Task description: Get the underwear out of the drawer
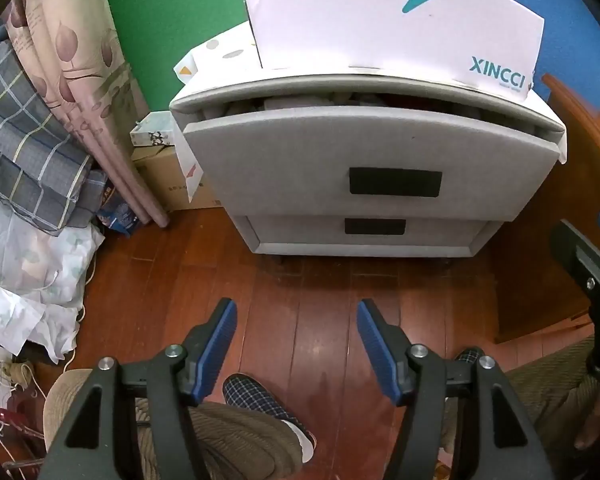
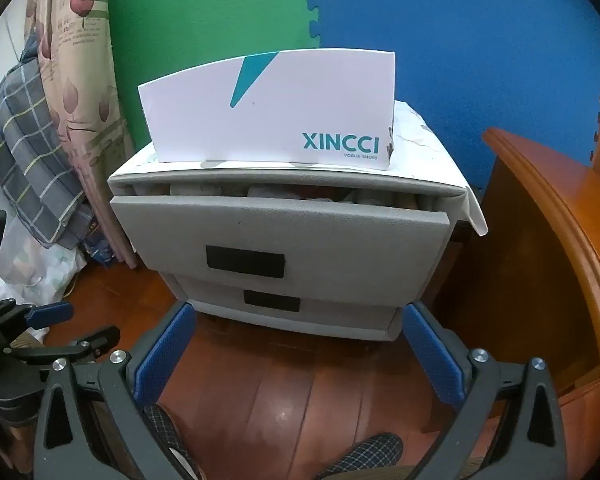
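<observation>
- Top drawer [image 2: 276, 232] of the grey nightstand [image 2: 380, 320] ajar, folded underwear [image 2: 268, 191] packed in the gap behind its front.
- Left gripper [image 1: 296, 330] partly spread, right gripper [image 2: 298, 344] spread wide; both empty, well short of the drawer.
- Likely soft, light, limp cloth: pinch a raised fold, lift gently.

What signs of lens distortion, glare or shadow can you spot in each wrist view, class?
Left wrist view: fisheye bends the top drawer front into an arc, dark vignette at the corners, soft sheen on the wooden floor. Right wrist view: the shoebox top edge bows, a glare patch on the floor, drawer contents shadowed; both sharp, evenly lit.
</observation>
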Available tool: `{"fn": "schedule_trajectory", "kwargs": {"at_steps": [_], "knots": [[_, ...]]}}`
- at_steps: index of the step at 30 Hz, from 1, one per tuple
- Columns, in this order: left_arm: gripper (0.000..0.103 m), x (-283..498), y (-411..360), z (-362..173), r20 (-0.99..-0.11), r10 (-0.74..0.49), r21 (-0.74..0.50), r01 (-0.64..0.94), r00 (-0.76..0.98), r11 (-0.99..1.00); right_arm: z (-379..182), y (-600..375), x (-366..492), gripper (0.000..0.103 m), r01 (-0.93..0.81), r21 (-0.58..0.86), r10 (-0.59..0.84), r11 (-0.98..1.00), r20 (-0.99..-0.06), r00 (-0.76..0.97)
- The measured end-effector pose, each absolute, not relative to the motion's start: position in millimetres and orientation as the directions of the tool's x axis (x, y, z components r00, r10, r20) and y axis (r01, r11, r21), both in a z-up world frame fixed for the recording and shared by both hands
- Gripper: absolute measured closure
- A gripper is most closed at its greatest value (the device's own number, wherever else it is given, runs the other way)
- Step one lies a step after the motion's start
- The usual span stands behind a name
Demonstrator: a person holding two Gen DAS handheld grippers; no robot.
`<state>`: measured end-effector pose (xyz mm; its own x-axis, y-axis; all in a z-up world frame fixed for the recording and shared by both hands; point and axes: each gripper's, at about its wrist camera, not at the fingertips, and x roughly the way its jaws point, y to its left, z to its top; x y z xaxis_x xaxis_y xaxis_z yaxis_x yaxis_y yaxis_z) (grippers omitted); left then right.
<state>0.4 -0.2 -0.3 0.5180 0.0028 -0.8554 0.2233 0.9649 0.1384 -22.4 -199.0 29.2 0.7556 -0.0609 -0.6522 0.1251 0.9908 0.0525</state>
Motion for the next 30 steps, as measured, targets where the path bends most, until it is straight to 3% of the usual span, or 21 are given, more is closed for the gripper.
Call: {"fn": "schedule_trajectory", "kwargs": {"at_steps": [30], "knots": [[0.039,-1,4,-6,-0.860,0.009,0.136,0.212,0.510,0.968,15,-200,-16,0.001,0.163,0.054,-0.082,0.985,-0.688,0.721]]}}
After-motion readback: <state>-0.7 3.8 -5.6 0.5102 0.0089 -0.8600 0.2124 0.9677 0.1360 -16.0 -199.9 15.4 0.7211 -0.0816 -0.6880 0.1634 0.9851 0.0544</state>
